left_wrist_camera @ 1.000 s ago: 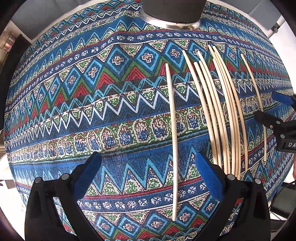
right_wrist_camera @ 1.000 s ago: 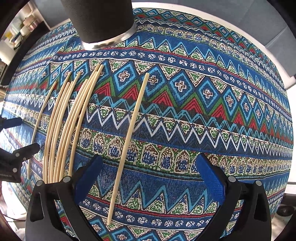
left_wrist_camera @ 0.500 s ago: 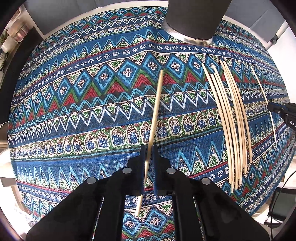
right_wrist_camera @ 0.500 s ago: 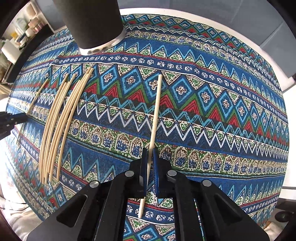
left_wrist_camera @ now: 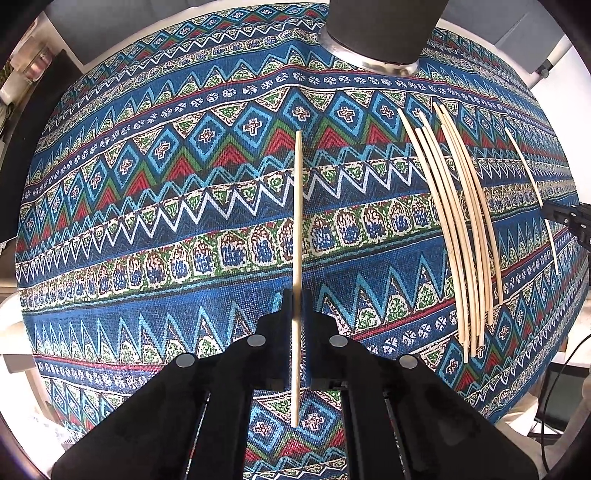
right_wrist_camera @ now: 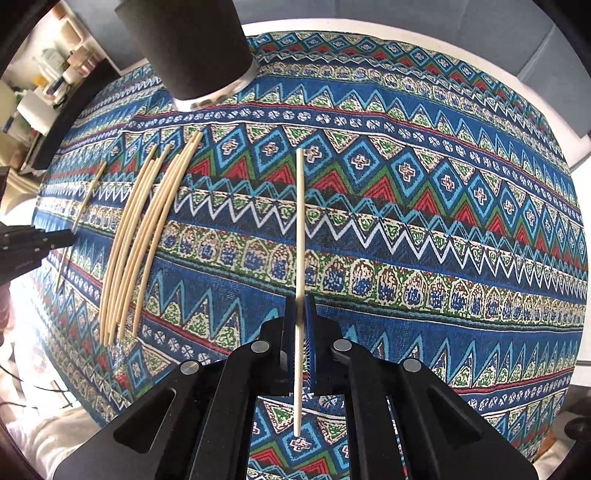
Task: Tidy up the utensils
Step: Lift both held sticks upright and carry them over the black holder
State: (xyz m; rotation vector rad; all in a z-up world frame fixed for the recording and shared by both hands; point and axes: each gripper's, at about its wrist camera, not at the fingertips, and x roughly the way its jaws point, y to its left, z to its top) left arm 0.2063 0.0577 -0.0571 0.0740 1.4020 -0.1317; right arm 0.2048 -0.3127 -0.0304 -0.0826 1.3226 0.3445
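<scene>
My left gripper is shut on a pale wooden chopstick that points away over the patterned cloth. My right gripper is shut on another chopstick, also pointing forward. A bundle of several chopsticks lies on the cloth right of the left gripper; it shows in the right wrist view to the left. One lone chopstick lies beyond the bundle. A black cylindrical holder stands at the far side, also in the right wrist view.
The blue, red and green patterned tablecloth covers the table. The other gripper's black tip shows at the right edge of the left view and the left edge of the right view. Shelves with clutter stand at far left.
Both grippers went from open to shut, each on a single chopstick. Since half a second ago both chopsticks have swung straight and lifted, with the holder nearer in view.
</scene>
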